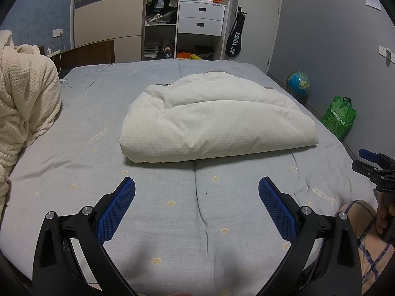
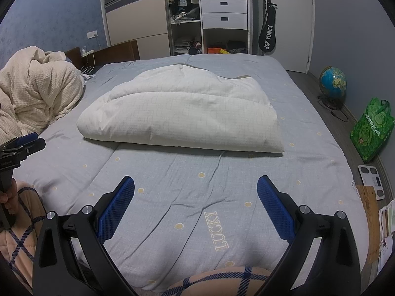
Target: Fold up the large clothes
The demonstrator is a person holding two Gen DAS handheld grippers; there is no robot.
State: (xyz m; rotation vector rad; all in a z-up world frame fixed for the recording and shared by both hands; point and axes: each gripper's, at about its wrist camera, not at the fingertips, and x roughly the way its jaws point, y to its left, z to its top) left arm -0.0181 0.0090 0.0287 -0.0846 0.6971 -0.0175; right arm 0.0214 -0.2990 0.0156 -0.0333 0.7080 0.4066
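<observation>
A white padded quilt (image 1: 217, 120) with a faint grid pattern lies folded into a thick bundle in the middle of the bed (image 1: 74, 148); the right wrist view shows the same quilt (image 2: 182, 116). My left gripper (image 1: 196, 185) hovers open over the grey sheet, well short of the quilt's near edge, with nothing between its blue pads. My right gripper (image 2: 195, 183) is likewise open and empty over the sheet, apart from the quilt. Each view catches the other gripper at its side edge: the right gripper (image 1: 370, 160), the left gripper (image 2: 24, 143).
A cream knitted blanket (image 1: 27, 103) is heaped on the bed's left side. A globe (image 2: 332, 80), a green bag (image 2: 371, 133) and a scale (image 2: 372, 180) sit on the floor to the right. An open wardrobe (image 1: 187, 17) stands behind. A plaid sleeve (image 2: 217, 280) shows low.
</observation>
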